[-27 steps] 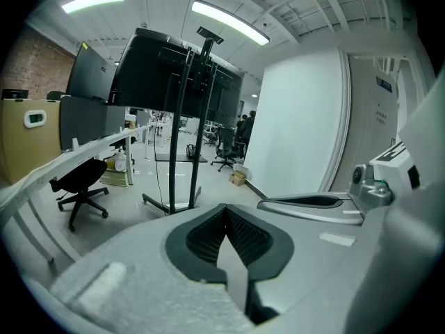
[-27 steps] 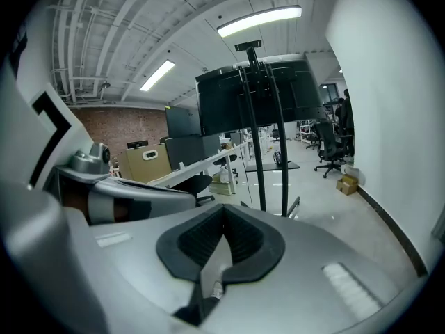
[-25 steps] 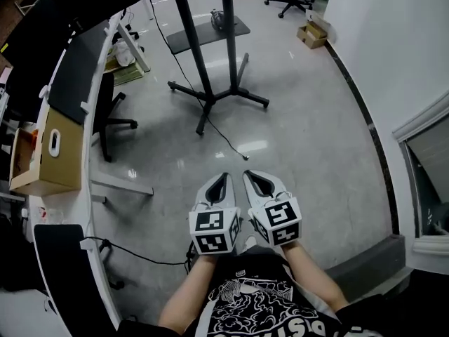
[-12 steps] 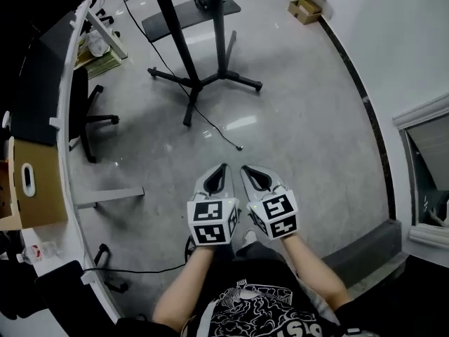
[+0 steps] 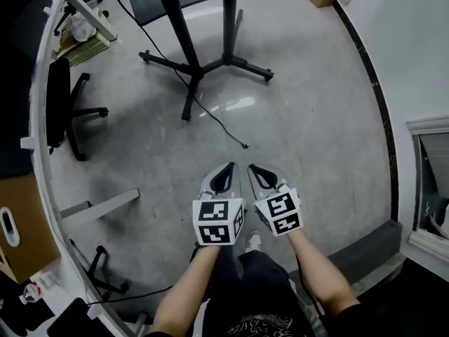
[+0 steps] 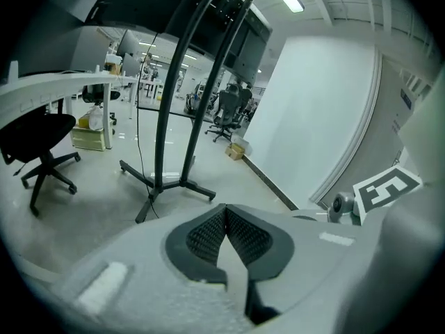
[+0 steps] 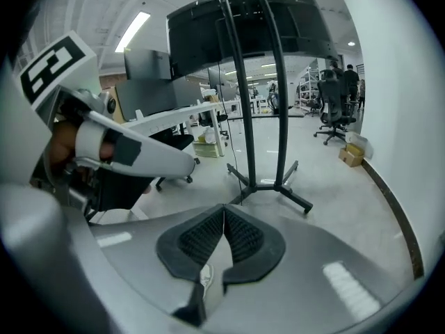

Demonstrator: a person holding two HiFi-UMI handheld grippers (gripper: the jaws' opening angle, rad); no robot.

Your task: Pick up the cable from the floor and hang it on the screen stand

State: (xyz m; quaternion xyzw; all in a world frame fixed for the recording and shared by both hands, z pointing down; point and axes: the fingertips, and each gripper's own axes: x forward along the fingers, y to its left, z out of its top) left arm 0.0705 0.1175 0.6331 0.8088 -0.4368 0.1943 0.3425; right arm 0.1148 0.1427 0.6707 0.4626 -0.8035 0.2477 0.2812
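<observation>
Both your left gripper [image 5: 229,168] and right gripper [image 5: 253,168] are pinched closed on nothing; the cable [image 5: 219,122] trails across the floor from the screen stand [image 5: 229,27], well ahead of you; it's probably thin, light and floppy; I'd grab near the loose end.

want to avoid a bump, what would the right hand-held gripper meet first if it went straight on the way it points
Probably the base of the screen stand. The right hand-held gripper, shut and empty, points roughly level toward it over the floor, with nothing visible between. Depth is hard to judge.
</observation>
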